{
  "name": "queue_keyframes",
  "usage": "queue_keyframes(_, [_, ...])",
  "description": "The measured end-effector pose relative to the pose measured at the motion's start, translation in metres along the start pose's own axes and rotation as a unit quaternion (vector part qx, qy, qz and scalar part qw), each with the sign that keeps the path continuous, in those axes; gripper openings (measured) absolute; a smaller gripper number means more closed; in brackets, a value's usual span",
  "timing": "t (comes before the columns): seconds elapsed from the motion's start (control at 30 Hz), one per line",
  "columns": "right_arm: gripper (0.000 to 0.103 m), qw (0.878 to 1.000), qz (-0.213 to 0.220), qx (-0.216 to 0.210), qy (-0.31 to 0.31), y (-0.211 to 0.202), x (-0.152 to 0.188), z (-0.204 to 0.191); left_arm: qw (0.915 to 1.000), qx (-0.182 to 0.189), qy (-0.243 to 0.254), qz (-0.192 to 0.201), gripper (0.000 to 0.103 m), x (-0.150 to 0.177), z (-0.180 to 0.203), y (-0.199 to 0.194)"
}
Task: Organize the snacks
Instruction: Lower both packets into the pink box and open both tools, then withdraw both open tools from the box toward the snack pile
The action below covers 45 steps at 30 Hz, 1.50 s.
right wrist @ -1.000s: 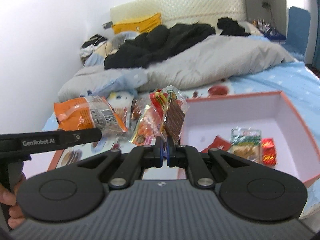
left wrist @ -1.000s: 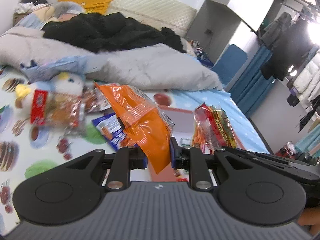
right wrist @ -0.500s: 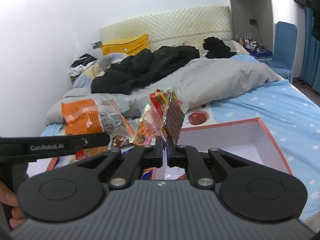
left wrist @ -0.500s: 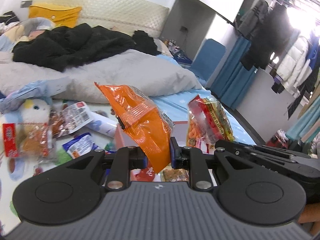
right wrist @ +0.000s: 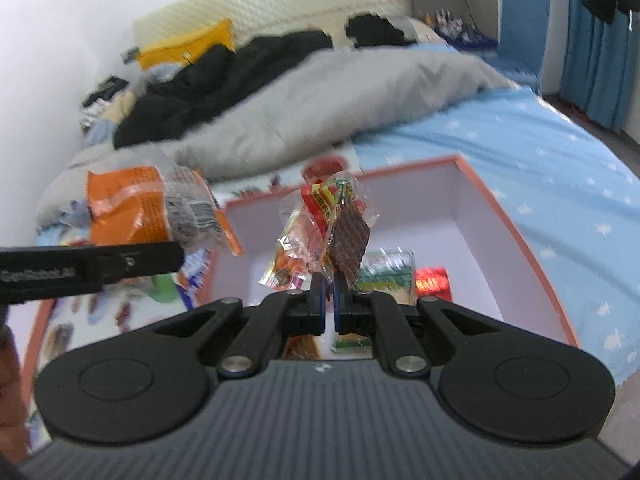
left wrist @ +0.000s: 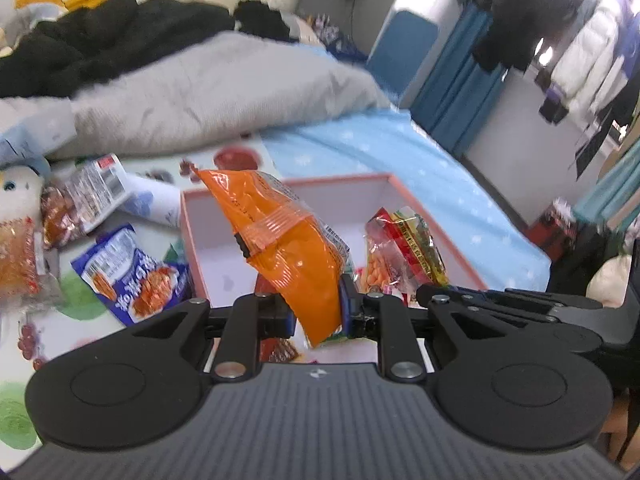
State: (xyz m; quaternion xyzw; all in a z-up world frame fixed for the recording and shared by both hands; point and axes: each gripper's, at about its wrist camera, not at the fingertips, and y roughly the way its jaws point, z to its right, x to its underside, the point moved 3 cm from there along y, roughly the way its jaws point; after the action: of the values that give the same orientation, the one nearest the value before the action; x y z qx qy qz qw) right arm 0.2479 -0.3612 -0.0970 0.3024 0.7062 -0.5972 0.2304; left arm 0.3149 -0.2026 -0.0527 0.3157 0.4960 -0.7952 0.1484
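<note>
1. The left gripper (left wrist: 318, 314) has its fingers closed on the lower corner of the orange bag (left wrist: 288, 248), which stands up over the near edge of the box (left wrist: 432, 216). Only a corner is pinched, so the slick film could slip out and the bag drop short, onto the bed beside the box.
2. The right gripper (right wrist: 329, 304) has its fingers nearly together on the bottom seam of the red packet (right wrist: 324, 232), held above the box floor. A seam is a thin hold; a quick tilt could let the packet swing free and fall outside the rim.
3. The two grippers are close together over the same box; in the left view the red packet (left wrist: 404, 252) hangs just beside the orange bag. Lowering both at once could make the bags or the fingers collide and knock one loose.
4. Small packs (right wrist: 404, 276) already lie on the box floor. Dropped on top, the puffy orange bag could rest tilted against them.
5. Both views are blurred, which suggests fast motion; releasing now could throw either bag off target.
</note>
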Motion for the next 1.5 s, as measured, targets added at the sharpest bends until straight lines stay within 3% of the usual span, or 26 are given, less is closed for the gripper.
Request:
queue_keyframes(0.3, [0.01,0.999,-0.047,0.009,0.016,0.037,0.023,0.02,0.9992,-0.005,-0.008,-0.039,0.024,0.012,-0.01,0.045])
queue_keyframes(0.37, [0.009,0.998,-0.055,0.003,0.022,0.041,0.025,0.023,0.9991,-0.009,0.001,-0.04,0.027,0.013,-0.009,0.048])
queue_keyframes(0.4, [0.01,0.998,-0.061,0.002,0.024,0.042,0.026,0.023,0.999,-0.013,0.005,-0.043,0.034,0.013,-0.009,0.05])
queue_keyframes(0.43, [0.019,0.997,-0.066,0.005,0.025,0.044,0.027,0.024,0.999,-0.013,0.007,-0.043,0.045,0.013,-0.009,0.051])
queue_keyframes(0.5, [0.072,0.998,-0.062,0.008,0.026,0.044,0.028,0.025,0.9991,-0.014,0.004,-0.041,0.058,0.014,-0.01,0.051])
queue_keyframes(0.53, [0.076,0.998,-0.054,0.007,0.024,0.043,0.028,0.024,0.9991,-0.016,0.003,-0.038,0.058,0.013,-0.011,0.051])
queue_keyframes(0.97, [0.073,1.0,-0.011,-0.004,0.018,0.014,0.011,0.011,0.9998,-0.02,-0.005,0.001,0.058,0.003,-0.014,0.007])
queue_keyframes(1.07, [0.073,1.0,0.006,-0.006,0.012,0.0,0.006,0.002,0.9996,-0.021,-0.008,0.016,0.066,0.002,-0.014,-0.013])
queue_keyframes(1.13, [0.077,1.0,0.015,-0.012,0.009,-0.009,0.003,-0.003,0.9993,-0.025,-0.008,0.028,0.076,0.002,-0.015,-0.027])
queue_keyframes(1.2, [0.1,0.999,0.028,-0.017,0.01,-0.02,0.0,-0.008,0.9987,-0.036,-0.004,0.036,0.085,0.003,-0.015,-0.04])
queue_keyframes(1.23, [0.103,0.999,0.033,-0.017,0.009,-0.024,-0.001,-0.01,0.9981,-0.044,-0.003,0.043,0.091,0.003,-0.016,-0.048])
queue_keyframes(1.5, [0.103,0.998,0.064,-0.023,0.0,-0.054,-0.003,-0.032,0.9948,-0.068,-0.013,0.074,0.097,0.014,-0.029,-0.103])
